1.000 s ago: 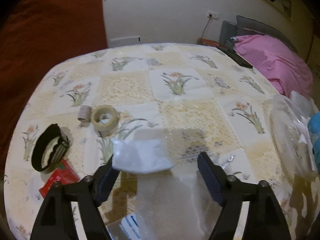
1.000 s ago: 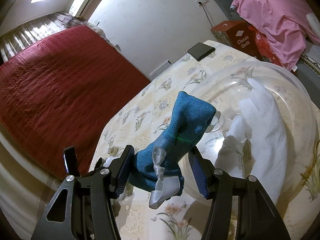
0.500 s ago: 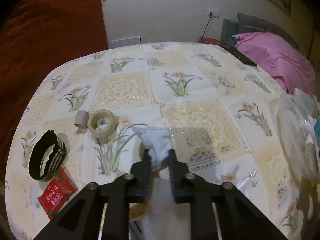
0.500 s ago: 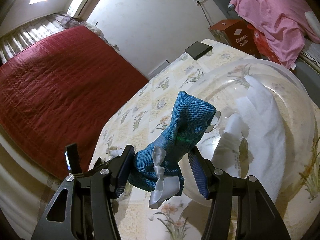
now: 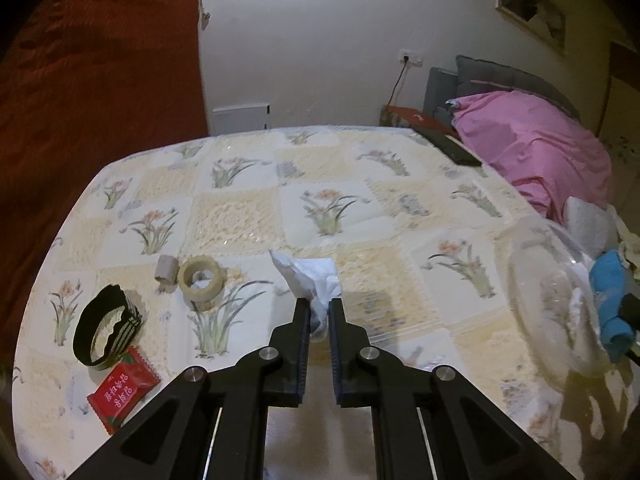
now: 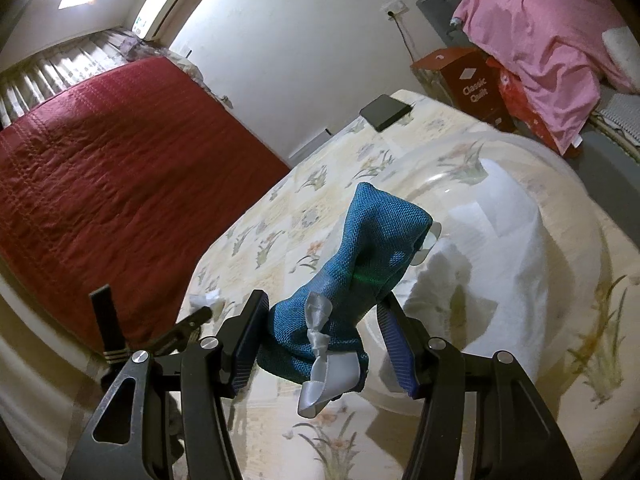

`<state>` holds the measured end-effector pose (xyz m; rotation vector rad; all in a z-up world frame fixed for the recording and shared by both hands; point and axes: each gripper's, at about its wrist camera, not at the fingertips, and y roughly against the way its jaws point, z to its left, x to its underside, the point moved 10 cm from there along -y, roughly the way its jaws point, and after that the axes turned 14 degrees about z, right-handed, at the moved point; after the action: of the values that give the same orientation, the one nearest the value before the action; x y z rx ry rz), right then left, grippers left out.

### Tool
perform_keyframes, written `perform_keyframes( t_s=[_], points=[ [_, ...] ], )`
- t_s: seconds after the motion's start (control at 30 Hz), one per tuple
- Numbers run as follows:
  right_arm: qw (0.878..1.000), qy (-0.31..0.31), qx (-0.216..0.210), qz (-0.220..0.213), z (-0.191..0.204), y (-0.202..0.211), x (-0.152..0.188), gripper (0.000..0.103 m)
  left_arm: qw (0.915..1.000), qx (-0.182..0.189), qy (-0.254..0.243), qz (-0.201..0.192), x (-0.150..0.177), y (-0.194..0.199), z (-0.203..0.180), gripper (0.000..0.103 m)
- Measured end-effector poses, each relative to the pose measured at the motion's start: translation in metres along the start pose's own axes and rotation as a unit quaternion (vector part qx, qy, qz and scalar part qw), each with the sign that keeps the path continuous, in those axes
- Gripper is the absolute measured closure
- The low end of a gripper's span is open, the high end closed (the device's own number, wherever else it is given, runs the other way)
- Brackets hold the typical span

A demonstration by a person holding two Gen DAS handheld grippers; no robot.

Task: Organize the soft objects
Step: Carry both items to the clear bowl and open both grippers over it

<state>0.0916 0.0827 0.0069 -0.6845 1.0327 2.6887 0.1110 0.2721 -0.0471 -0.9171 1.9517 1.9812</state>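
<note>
Left gripper [image 5: 319, 312], jaws nearly closed, pinches a white cloth [image 5: 310, 276] above the table [image 5: 240, 216] near its front edge. Right gripper [image 6: 320, 320], jaws spread, grips a blue pouch [image 6: 360, 264] beside the clear bowl [image 6: 580, 200] at the right edge.

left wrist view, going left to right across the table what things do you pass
black band → red packet → small spool → tape roll → white cloth in the left tool → clear bowl → blue pouch
</note>
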Motion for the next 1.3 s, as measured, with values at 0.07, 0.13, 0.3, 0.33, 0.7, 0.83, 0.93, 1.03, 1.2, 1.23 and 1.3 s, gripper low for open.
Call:
perform_keyframes(
  t_s=[0.07, 0.13, 0.3, 0.33, 0.7, 0.83, 0.93, 1.03, 1.2, 1.23, 1.3],
  points=[
    [1.0, 0.002, 0.013, -0.006, -0.004, 0.004, -0.001, 0.045, 1.0, 0.007, -0.005, -0.004, -0.001, 0.005, -0.008, 0.094],
    [0.999, 0.005, 0.031, -0.011, -0.01, 0.009, -0.001, 0.045, 0.9998, 0.014, -0.009, -0.006, -0.001, 0.009, -0.014, 0.094],
    [0.998, 0.005, 0.065, -0.021, -0.022, 0.018, -0.004, 0.045, 0.9993, 0.031, -0.021, -0.009, -0.001, 0.018, -0.034, 0.094],
    [0.997, 0.004, 0.068, -0.022, -0.024, 0.019, -0.004, 0.045, 0.9991, 0.035, -0.023, -0.01, 0.0, 0.019, -0.038, 0.094],
    [0.994, 0.007, 0.106, -0.022, -0.037, 0.03, -0.004, 0.039, 0.9945, 0.085, -0.06, -0.008, 0.005, 0.032, -0.097, 0.094],
    [0.994, 0.009, 0.108, -0.027, -0.037, 0.037, -0.005, 0.038, 0.9919, 0.103, -0.074, -0.003, 0.008, 0.032, -0.119, 0.094],
    [0.994, 0.011, 0.102, -0.033, -0.036, 0.042, -0.006, 0.038, 0.9898, 0.115, -0.084, 0.003, 0.01, 0.028, -0.133, 0.094],
    [0.995, 0.015, 0.095, -0.04, -0.033, 0.048, -0.006, 0.038, 0.9876, 0.127, -0.092, 0.011, 0.013, 0.022, -0.148, 0.094],
    [0.995, 0.014, 0.088, -0.049, -0.032, 0.056, -0.007, 0.038, 0.983, 0.148, -0.106, 0.023, 0.017, 0.014, -0.172, 0.094],
    [0.995, 0.014, 0.088, -0.05, -0.032, 0.057, -0.008, 0.038, 0.9818, 0.154, -0.108, 0.026, 0.018, 0.012, -0.177, 0.094],
    [0.995, 0.012, 0.088, -0.051, -0.034, 0.057, -0.009, 0.038, 0.9799, 0.163, -0.111, 0.031, 0.018, 0.009, -0.184, 0.094]
  ],
)
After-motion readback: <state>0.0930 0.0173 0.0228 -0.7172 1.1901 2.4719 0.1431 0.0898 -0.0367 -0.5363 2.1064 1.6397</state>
